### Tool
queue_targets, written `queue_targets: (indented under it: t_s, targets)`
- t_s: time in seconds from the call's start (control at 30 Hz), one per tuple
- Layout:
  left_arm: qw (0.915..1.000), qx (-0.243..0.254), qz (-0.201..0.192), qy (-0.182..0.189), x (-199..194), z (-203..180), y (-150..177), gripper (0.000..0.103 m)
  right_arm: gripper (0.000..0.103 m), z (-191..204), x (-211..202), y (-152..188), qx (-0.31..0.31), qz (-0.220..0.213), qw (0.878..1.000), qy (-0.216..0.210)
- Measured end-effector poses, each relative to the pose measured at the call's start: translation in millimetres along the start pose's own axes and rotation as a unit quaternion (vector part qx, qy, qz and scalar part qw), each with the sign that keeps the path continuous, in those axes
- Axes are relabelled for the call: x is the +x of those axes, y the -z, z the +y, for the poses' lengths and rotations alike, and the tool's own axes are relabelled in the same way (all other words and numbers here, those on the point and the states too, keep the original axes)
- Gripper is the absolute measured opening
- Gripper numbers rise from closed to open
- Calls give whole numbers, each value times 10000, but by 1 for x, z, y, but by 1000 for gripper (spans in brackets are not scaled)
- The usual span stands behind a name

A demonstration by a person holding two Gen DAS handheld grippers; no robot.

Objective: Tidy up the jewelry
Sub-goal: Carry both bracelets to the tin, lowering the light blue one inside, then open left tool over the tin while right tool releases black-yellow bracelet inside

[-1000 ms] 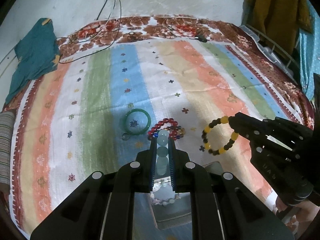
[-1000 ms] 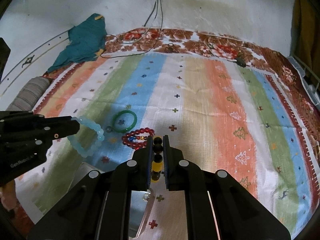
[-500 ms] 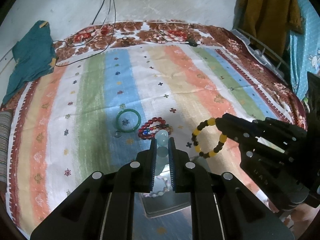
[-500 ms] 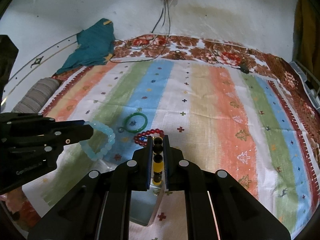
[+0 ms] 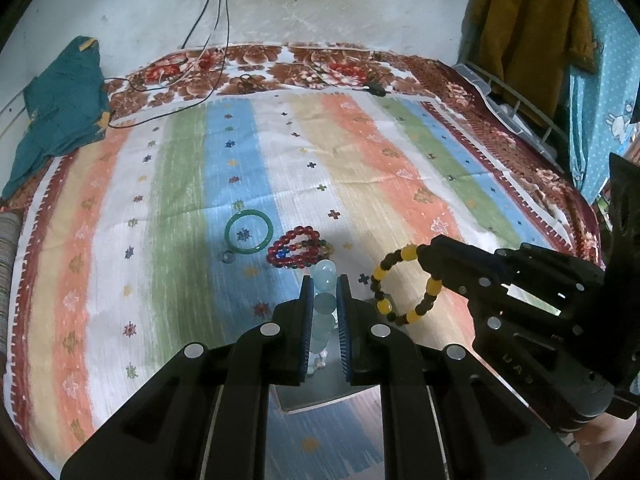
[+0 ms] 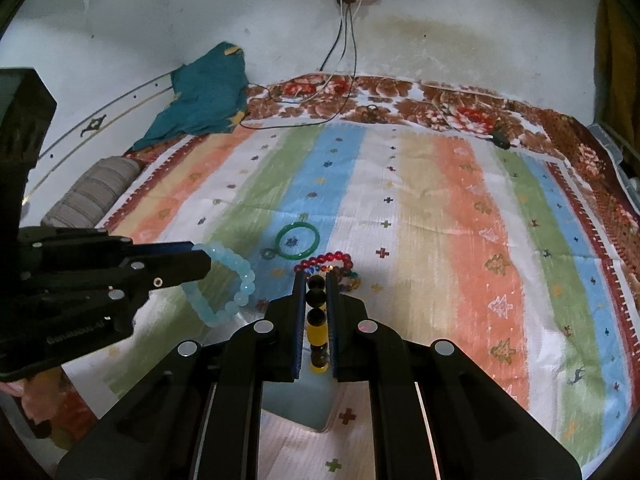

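- The left gripper (image 5: 324, 292) is closed tight on a pale blue bead bracelet (image 6: 226, 286), which hangs off its tips clear of the bed.
- The right gripper (image 6: 316, 296) is clamped just as tightly on a black-and-yellow bead bracelet (image 5: 404, 284), also lifted clear of the striped bedspread (image 5: 400, 184).
- Both bracelets hover above a clear, box-like container (image 6: 298, 404) that sits close under the tongs; I judge that is where they are headed, though I cannot see whether anything lies inside it yet.
- Left on the spread, further out, are a green bangle (image 5: 249, 232), a small ring (image 5: 228, 257) just beside it, and a red bead bracelet (image 5: 298, 246) tangled with a multicoloured one.
- So the job looks less than half done: two pieces are in hand but not yet set down, and at least three or four wait to be gathered.
- A teal cloth (image 6: 202, 96) and charger cables (image 5: 216, 12) lie far back, out of the way.
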State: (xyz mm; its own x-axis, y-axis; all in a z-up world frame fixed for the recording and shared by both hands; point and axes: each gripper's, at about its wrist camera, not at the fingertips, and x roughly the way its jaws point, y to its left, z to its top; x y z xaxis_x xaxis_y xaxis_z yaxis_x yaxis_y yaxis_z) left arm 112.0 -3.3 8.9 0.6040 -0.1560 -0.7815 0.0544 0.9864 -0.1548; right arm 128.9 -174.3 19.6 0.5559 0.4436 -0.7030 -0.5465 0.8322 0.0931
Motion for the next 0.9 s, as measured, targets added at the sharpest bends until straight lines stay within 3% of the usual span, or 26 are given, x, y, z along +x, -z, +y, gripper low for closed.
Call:
queue_targets:
  t_s: [0.3,0.37,0.43,0.47,0.77,0.9]
  targets:
    - [10000,-37,54,32,-7,-5,10,12,11,0,-1,8,41,141,9999,-71]
    - [10000,-80,41,-25,-8,-3,11,22,12,-3,0,9,43,172,9998,33]
    - [9999,-102,24,-81,-8,0,10,25,29,-5,3,10,24,187,9997,180]
    - [9999,-122,15,-112,-7,2,9,26,31,-6,4,11,39,194,9996,219]
    - [9987,-317,150,-373,7,23,5,35,33,-20,24,12,216,421,9985,276]
    - [9979,-429,190,-454,14,34,3,41,41,-22,31,11,246,485,9982,269]
